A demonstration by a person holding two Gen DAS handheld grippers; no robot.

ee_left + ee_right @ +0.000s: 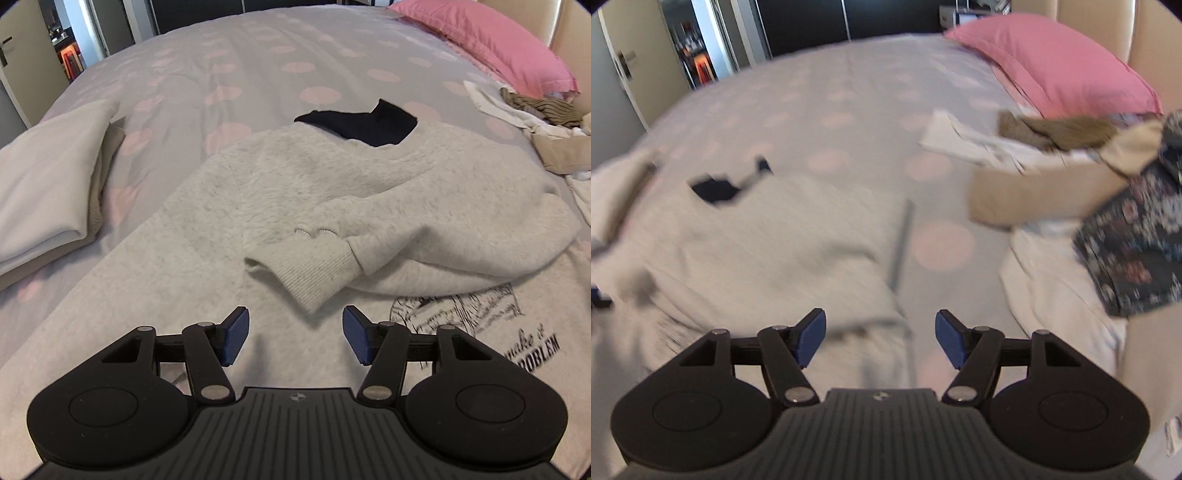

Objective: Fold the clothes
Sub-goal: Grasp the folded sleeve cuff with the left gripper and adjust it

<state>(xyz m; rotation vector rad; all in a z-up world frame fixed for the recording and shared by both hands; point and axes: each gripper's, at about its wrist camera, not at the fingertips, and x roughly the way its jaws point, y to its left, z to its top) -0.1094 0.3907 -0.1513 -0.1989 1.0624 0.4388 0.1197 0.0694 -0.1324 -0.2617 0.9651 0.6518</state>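
Grey fleece sweatshirt (295, 192) lies flat on the bed (258, 55), one sleeve (314, 258) already crossed over its chest to narrow it, so I hold both left tongs (293, 338) and right tongs (881, 338) apart and empty above it.

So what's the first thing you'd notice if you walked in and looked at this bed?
Probably the fluffy pale sweatshirt spread across the middle of the spotted bed cover, one sleeve folded over its front. Then the bright pink pillow at the far right corner, with a messy heap of clothes just below it. A folded cream stack sits on the left.
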